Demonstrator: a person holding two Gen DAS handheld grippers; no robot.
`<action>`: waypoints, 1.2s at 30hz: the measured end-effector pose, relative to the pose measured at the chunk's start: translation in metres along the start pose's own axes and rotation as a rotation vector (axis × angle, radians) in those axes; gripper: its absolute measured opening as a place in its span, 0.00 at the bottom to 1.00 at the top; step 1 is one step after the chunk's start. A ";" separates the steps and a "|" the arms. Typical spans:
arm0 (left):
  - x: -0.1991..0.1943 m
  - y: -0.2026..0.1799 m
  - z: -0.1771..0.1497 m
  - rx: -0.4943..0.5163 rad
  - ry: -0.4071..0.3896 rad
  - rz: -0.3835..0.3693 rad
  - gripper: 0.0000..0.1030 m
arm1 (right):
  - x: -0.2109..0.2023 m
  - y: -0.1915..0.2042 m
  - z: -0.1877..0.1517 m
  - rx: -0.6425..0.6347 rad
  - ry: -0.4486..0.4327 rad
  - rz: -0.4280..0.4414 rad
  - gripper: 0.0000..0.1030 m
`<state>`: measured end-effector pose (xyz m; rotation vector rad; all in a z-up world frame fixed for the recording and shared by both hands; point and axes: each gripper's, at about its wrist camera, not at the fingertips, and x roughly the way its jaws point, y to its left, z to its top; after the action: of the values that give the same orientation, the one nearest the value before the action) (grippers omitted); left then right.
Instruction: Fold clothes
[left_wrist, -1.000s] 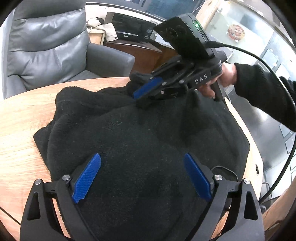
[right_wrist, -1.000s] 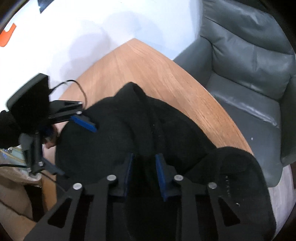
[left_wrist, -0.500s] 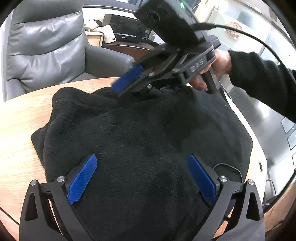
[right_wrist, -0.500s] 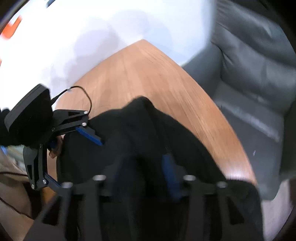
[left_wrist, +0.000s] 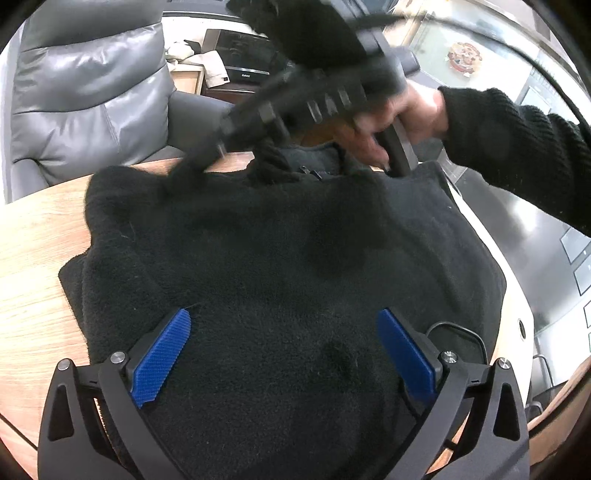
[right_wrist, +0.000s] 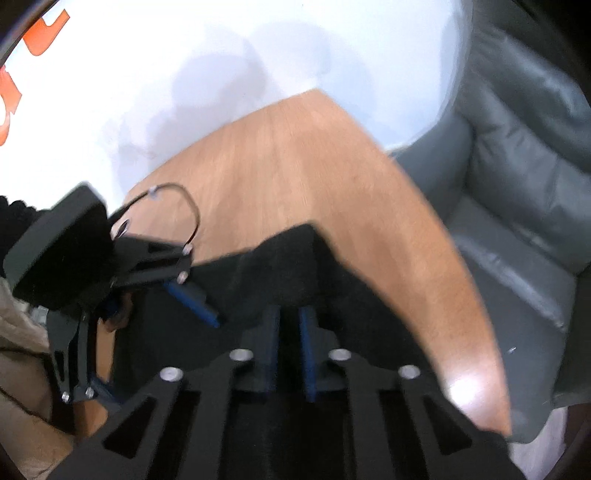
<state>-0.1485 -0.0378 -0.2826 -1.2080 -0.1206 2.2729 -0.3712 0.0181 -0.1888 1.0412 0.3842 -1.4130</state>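
Nearest the left wrist camera, the left gripper (left_wrist: 282, 349) hovers low over a thick black fleece garment (left_wrist: 280, 258), its blue-padded fingers (left_wrist: 160, 356) spread as wide as they go and closed on nothing; the fleece lies under and between them, but whether the pads touch it cannot be told. The garment sits bunched in a rough heap on a round light-wood table (left_wrist: 33, 258), covering most of the tabletop from six o'clock up to about twelve, with bare wood showing at nine o'clock and a thin strip at three. At its far edge, toward eleven o'clock, the right gripper (left_wrist: 218, 151) comes in blurred from the upper right, held by a hand (left_wrist: 402, 118) in a black knitted sleeve (left_wrist: 517, 147). In the right wrist view the right gripper (right_wrist: 288, 350) has its jaws drawn almost together, having just closed; black fleece (right_wrist: 295, 266) lies around them, yet blur hides whether a fold is pinched between the pads. Beyond the table, from nine to eleven o'clock in the left view, stands a grey leather armchair (left_wrist: 88, 92).
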 end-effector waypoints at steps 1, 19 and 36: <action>0.000 0.000 0.000 -0.002 0.000 -0.002 1.00 | -0.008 -0.004 0.004 0.009 -0.037 -0.011 0.06; 0.008 0.013 0.038 -0.130 -0.068 -0.091 1.00 | -0.046 0.015 -0.132 0.313 -0.042 -0.466 0.64; 0.027 0.010 0.012 0.003 0.021 0.120 0.99 | -0.083 0.014 -0.186 0.542 -0.305 -0.535 0.72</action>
<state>-0.1743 -0.0299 -0.2987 -1.2684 -0.0378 2.3610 -0.3093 0.2105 -0.2193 1.1717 0.0440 -2.2050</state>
